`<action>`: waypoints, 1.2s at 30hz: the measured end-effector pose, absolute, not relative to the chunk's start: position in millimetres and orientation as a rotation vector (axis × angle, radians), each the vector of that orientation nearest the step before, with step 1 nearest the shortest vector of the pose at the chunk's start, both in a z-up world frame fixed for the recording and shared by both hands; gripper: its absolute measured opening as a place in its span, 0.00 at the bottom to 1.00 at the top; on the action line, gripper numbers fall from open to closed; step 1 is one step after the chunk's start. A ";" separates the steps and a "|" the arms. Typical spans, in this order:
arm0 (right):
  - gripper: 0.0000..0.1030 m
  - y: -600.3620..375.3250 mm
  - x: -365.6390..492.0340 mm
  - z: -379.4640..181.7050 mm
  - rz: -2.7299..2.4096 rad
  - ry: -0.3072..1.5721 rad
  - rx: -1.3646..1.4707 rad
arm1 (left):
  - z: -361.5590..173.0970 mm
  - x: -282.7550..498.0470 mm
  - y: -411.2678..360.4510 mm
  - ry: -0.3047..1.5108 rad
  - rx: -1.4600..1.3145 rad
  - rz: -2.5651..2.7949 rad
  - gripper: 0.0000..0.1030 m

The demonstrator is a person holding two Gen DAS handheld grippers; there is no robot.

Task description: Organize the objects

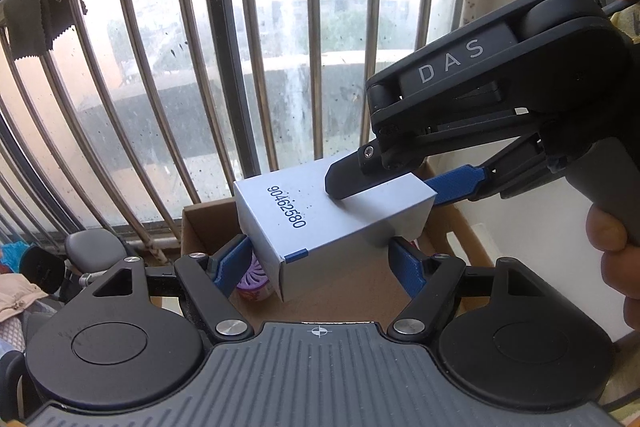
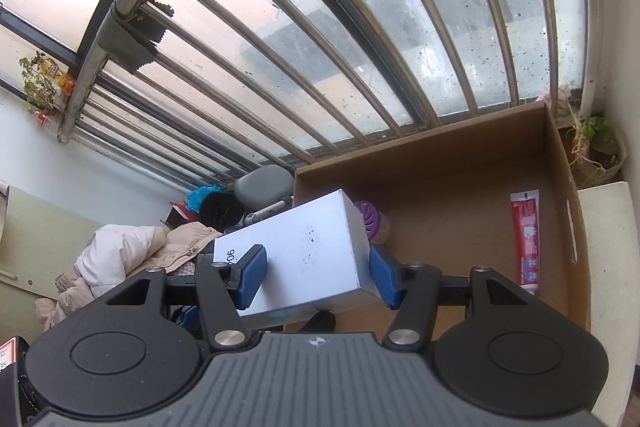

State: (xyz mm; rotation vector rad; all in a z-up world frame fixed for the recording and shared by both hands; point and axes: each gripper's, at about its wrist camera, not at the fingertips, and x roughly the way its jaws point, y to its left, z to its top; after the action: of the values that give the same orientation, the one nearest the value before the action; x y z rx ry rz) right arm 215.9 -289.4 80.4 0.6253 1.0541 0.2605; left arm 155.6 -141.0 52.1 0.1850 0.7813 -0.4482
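Observation:
A silver-grey carton (image 1: 320, 223) printed 90462580 hangs above an open brown cardboard box (image 1: 192, 227). My left gripper (image 1: 324, 263) holds the carton's near end between its blue pads (image 1: 230, 261). My right gripper (image 1: 392, 187) comes in from the right and grips the far end. In the right wrist view the same carton (image 2: 304, 259) sits between the right gripper's (image 2: 316, 277) blue pads (image 2: 250, 275), over the cardboard box (image 2: 440, 155). A purple-lidded container (image 2: 370, 219) and a red toothpaste tube (image 2: 527, 235) lie in the box.
A metal window railing (image 1: 248, 75) stands right behind the box. A dark cloth (image 1: 36, 23) hangs on its top bar. A pile of clothes (image 2: 128, 259) and a grey seat (image 2: 262, 183) are to the left. A potted plant (image 2: 596, 151) sits at the right wall.

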 end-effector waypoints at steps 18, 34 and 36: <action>0.59 -316.7 221.1 61.0 0.240 1.092 0.664 | 41.6 158.1 -168.1 0.822 0.207 -0.462 0.73; 0.59 -336.0 222.1 31.7 0.242 1.117 0.751 | 31.1 162.6 -185.0 0.871 0.274 -0.460 0.73; 0.59 -338.7 223.7 25.6 0.243 1.121 0.767 | 27.9 164.7 -188.4 0.880 0.287 -0.461 0.73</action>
State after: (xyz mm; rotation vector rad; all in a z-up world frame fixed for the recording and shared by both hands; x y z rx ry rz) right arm 223.7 -338.7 25.6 0.7672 1.1214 0.2426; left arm 164.7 -188.4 27.9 0.2867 0.8797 -0.4605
